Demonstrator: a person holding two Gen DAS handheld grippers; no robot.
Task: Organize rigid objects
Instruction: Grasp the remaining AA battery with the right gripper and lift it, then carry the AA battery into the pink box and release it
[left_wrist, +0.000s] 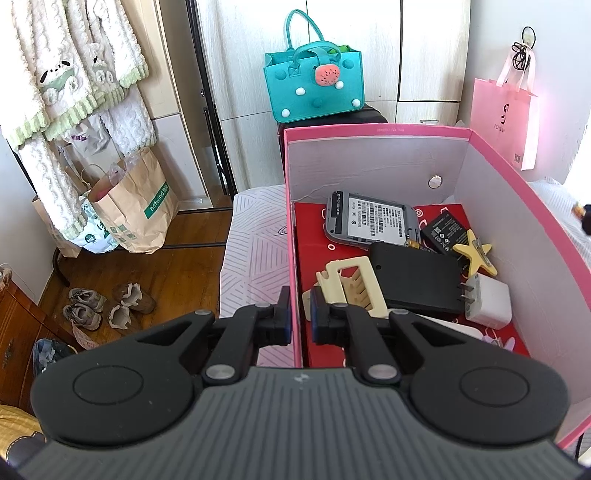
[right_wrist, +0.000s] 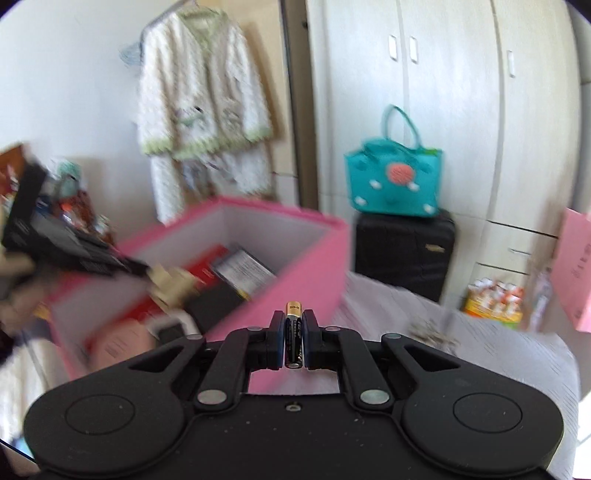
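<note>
A pink box (left_wrist: 517, 192) stands on the bed and holds a grey phone back (left_wrist: 369, 218), a black battery (left_wrist: 443, 229), a yellow star clip (left_wrist: 474, 254), a black adapter (left_wrist: 417, 284), a white plug (left_wrist: 487, 301) and a cream comb (left_wrist: 354, 280). My left gripper (left_wrist: 300, 314) is shut on the box's left wall (left_wrist: 293, 258), one finger outside and one inside. My right gripper (right_wrist: 294, 338) is shut on a black and gold battery (right_wrist: 294, 325), held upright beside the pink box (right_wrist: 303, 273), which is blurred in the right wrist view.
A teal felt bag (left_wrist: 314, 85) sits on a black suitcase (right_wrist: 404, 254) behind the box. A pink paper bag (left_wrist: 504, 114) hangs at the right. Paper bags (left_wrist: 136, 210) and shoes (left_wrist: 107, 302) are on the wooden floor at left. The patterned bedspread (left_wrist: 255, 251) lies under the box.
</note>
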